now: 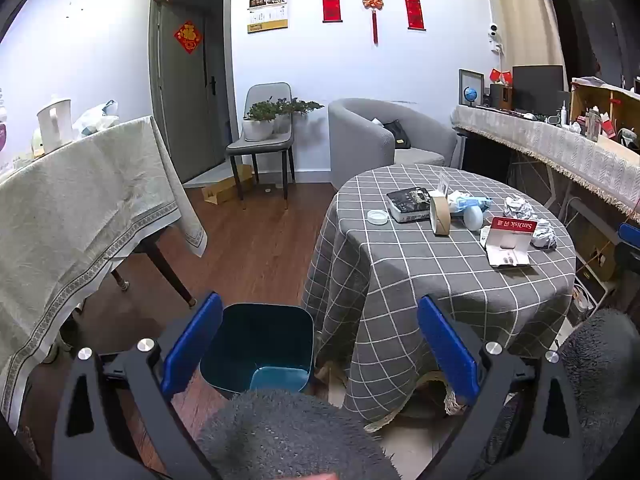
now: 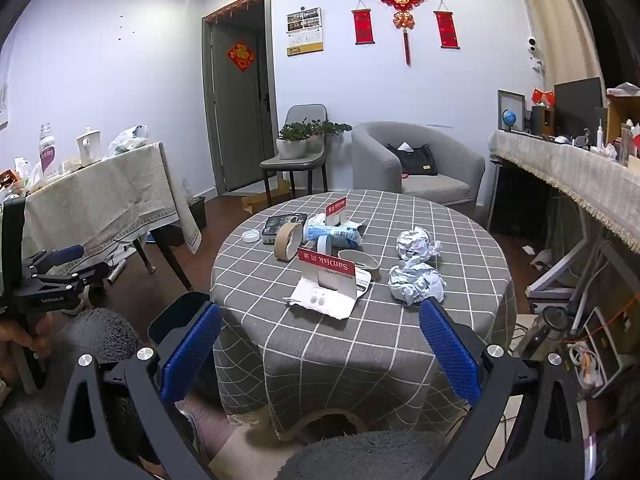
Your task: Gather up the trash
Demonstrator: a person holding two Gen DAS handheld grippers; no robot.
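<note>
A round table (image 2: 400, 340) under a grey checked cloth carries the litter. There are two crumpled paper balls (image 2: 416, 244) (image 2: 416, 284), an opened red-and-white SanDisk card pack (image 2: 328, 280), a brown tape roll (image 2: 288, 240), a blue-white wrapper (image 2: 332, 232) and a small white lid (image 2: 251, 236). My right gripper (image 2: 320, 306) hangs open before the table's near edge, with nothing between its blue pads. My left gripper (image 1: 319, 299) is open and empty above a dark blue bin (image 1: 256, 340), which stands on the floor left of the table. The paper balls (image 1: 518, 208) lie far right in the left wrist view.
A long table with a beige cloth (image 1: 80, 208) stands at the left. Behind are a chair with potted plants (image 1: 264, 136) and a grey armchair (image 1: 380, 136). A cluttered counter (image 1: 560, 148) runs along the right. Fuzzy grey fabric (image 1: 288, 432) fills the bottom.
</note>
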